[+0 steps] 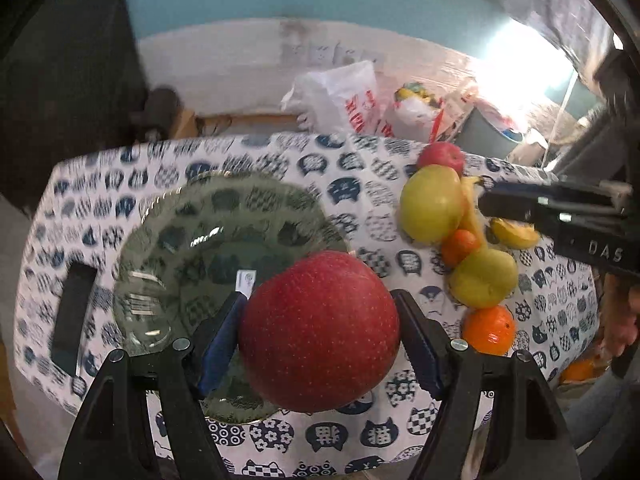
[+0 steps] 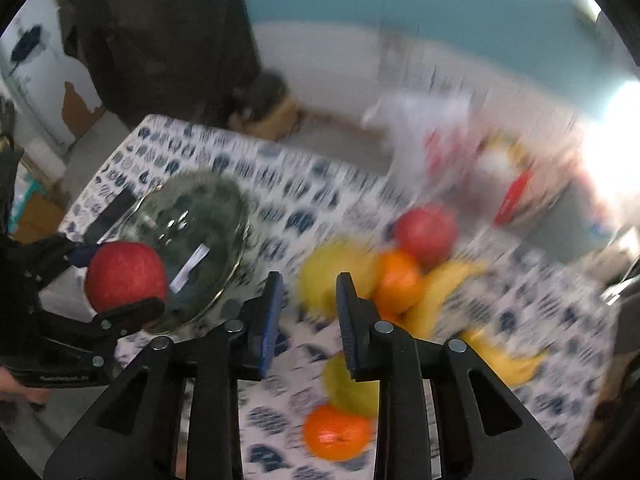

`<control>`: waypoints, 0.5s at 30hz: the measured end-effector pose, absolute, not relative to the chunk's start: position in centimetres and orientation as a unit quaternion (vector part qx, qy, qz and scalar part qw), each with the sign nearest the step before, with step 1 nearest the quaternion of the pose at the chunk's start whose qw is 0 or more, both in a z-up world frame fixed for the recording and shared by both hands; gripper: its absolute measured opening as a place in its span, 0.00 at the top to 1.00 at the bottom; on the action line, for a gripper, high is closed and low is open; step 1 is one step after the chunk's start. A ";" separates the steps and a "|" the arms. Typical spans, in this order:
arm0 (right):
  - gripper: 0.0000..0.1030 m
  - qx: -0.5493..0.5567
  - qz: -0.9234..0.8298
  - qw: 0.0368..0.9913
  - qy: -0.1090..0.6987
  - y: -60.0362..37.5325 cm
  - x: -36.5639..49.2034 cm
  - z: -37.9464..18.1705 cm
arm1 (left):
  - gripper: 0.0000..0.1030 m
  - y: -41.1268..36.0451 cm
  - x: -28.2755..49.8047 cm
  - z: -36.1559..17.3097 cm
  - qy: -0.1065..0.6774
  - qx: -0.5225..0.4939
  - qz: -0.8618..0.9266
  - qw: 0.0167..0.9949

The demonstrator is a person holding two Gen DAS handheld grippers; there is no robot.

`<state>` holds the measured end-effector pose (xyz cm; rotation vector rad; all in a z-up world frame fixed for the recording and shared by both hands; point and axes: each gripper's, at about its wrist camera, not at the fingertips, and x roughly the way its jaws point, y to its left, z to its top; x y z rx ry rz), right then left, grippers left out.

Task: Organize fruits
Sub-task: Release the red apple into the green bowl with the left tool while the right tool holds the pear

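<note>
My left gripper (image 1: 320,300) is shut on a large red apple (image 1: 320,340), held above the near rim of a clear glass plate (image 1: 180,240). To the right, fruit lies in a cluster on the cloth: two yellow-green apples (image 1: 434,204), a second red apple (image 1: 442,156), oranges (image 1: 490,328) and bananas (image 1: 516,234). In the blurred right wrist view, my right gripper (image 2: 310,284) hovers over that cluster, just left of a yellow-green apple (image 2: 332,276). Its jaws stand close together with nothing between them. The held red apple (image 2: 126,276) shows at the left there.
A cat-patterned tablecloth (image 1: 340,440) covers the table. A flat black object (image 1: 74,312) lies left of the plate. Plastic bags (image 1: 344,96) and a grey bin (image 1: 488,136) stand behind the table's far edge. A person's hand (image 1: 624,320) is at the right edge.
</note>
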<state>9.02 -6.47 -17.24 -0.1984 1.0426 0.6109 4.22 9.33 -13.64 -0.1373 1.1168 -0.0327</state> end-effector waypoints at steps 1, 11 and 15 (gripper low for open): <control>0.75 -0.094 0.278 0.817 0.496 -6.2 9.7 -17.8 | 0.26 10.1 4.3 -14.0 0.533 -0.073 -0.006 0.843; 0.40 -0.087 0.261 0.813 0.513 -5.8 12.2 -19.1 | 0.25 14.2 4.6 -16.5 0.553 -0.093 0.034 0.827; 0.34 -0.098 0.246 0.813 0.518 -5.7 13.1 -19.9 | 0.25 15.0 4.6 -18.1 0.573 -0.083 0.049 0.814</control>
